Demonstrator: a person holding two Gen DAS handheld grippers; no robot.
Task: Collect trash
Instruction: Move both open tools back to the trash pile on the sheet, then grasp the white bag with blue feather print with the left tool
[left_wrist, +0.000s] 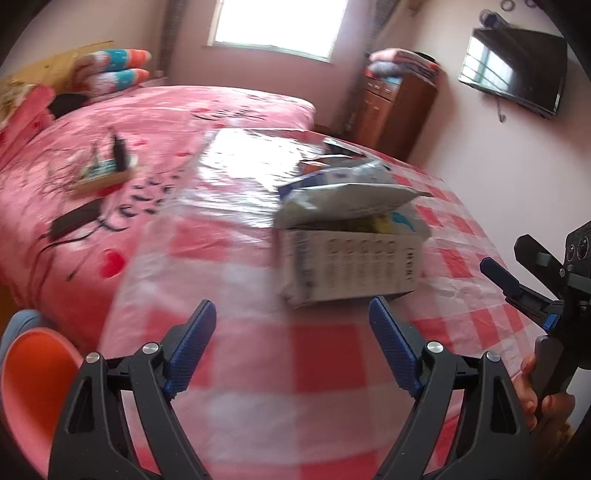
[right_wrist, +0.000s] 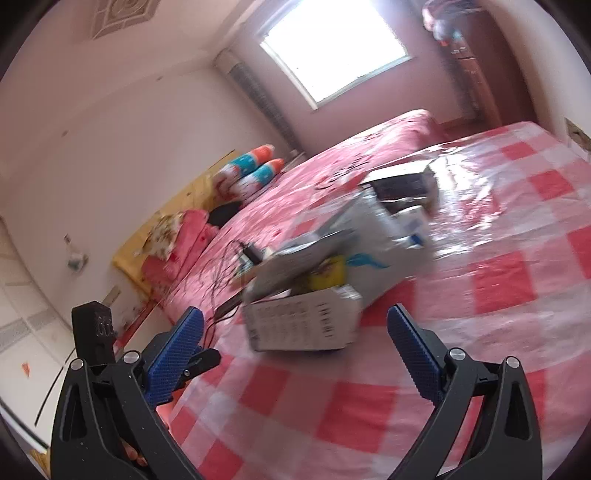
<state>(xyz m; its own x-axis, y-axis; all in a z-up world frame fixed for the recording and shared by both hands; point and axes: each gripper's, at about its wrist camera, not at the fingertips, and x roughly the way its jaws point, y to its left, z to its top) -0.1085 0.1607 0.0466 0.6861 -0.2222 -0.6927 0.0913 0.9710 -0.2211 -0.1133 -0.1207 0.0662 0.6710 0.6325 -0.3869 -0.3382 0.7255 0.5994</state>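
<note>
A white cardboard box with printed rows stands open on the red-and-white checked table cover, stuffed with wrappers and a crumpled silver bag. In the right wrist view the same box shows yellow packaging inside, with more cartons behind it. My left gripper hangs open just short of the box, nothing between its blue pads. My right gripper is open too, its fingers either side of the box's near face without touching it. The right gripper also shows at the left view's right edge, held by a hand.
A bed with a pink sheet lies left of the table, carrying a small box, cables and a black adapter. Folded pillows sit at its head. A wooden cabinet and a wall television stand beyond. An orange stool is at lower left.
</note>
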